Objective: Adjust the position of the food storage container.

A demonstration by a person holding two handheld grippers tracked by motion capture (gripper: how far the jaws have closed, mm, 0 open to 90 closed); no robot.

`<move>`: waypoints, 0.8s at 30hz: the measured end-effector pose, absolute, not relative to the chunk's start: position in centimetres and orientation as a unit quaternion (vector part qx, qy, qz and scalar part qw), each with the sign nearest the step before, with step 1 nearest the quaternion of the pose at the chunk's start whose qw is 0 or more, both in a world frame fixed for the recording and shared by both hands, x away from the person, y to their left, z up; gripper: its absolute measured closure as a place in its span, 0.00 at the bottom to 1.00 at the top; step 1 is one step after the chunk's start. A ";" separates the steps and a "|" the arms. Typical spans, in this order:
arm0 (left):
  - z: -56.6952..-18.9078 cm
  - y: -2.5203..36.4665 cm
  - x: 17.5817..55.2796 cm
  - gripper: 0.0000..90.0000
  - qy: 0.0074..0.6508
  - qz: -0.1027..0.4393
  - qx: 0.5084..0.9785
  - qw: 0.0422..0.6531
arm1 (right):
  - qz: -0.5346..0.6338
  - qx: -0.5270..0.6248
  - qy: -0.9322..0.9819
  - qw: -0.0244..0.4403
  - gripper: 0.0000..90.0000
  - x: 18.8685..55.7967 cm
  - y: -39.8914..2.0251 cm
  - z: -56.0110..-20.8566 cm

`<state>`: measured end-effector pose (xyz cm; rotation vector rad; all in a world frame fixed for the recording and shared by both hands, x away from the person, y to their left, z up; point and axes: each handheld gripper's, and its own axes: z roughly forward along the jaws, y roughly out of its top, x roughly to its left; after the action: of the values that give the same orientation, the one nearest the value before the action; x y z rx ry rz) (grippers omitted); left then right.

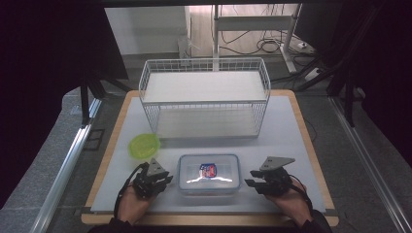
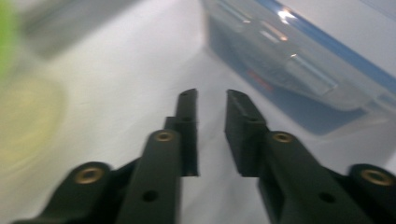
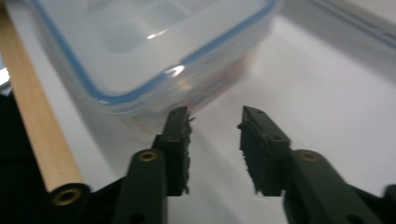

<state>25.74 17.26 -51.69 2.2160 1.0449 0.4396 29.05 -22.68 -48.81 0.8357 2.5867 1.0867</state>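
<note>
Lidded clear food container [image 1: 209,174] near worktop [image 1: 286,126] front edge, flanked by left gripper [image 1: 166,179] and right gripper [image 1: 248,182], jaws parted, gripping nothing.

Lidded clear container [image 1: 209,174] sits mid-near on the white mat [image 1: 286,131], left gripper [image 1: 165,178] just beside its left wall, right gripper [image 1: 248,183] just beside its right wall, narrow bare gaps between. Green bowl [image 1: 144,144] blocks far-left of the left gripper. Wire rack [image 1: 204,97] walls off the far side; a bare strip of mat runs between rack and container, wider room at right
</note>
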 end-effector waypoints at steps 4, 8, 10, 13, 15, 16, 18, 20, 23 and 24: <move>-51.1 18.8 24.8 0.58 0.403 0.178 0.826 0.353 | 0.388 0.302 0.864 0.111 0.51 29.5 -23.5 -48.6; -51.1 19.5 24.2 0.32 0.385 0.198 0.818 0.379 | 0.399 0.306 0.856 0.120 0.35 29.7 -23.7 -48.7; -51.2 19.5 24.1 0.26 0.383 0.197 0.816 0.385 | 0.401 0.303 0.854 0.133 0.28 29.7 -23.6 -48.8; -51.5 19.5 24.2 0.19 0.387 0.190 0.812 0.395 | 0.402 0.303 0.853 0.138 0.25 29.8 -23.6 -48.9; -51.5 19.3 24.2 0.11 0.387 0.187 0.812 0.395 | 0.406 0.306 0.850 0.140 0.20 29.9 -23.7 -49.0; -51.5 19.3 24.2 0.10 0.387 0.187 0.812 0.395 | 0.406 0.306 0.850 0.140 0.20 29.9 -23.7 -49.0; -51.5 19.2 24.2 0.09 0.385 0.186 0.812 0.398 | 0.407 0.310 0.848 0.139 0.19 30.0 -23.7 -49.0; -51.5 19.2 24.2 0.07 0.383 0.185 0.813 0.398 | 0.407 0.309 0.849 0.137 0.17 30.0 -23.7 -49.1; -51.6 19.2 24.2 0.06 0.380 0.184 0.815 0.398 | 0.406 0.308 0.849 0.138 0.17 30.0 -23.6 -49.2; -51.7 19.2 24.3 0.06 0.379 0.184 0.815 0.398 | 0.405 0.308 0.850 0.136 0.17 30.0 -23.6 -49.2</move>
<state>24.26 19.16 -51.66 2.0641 0.9605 0.4655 30.02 -23.62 -49.21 0.8912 2.4614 1.1725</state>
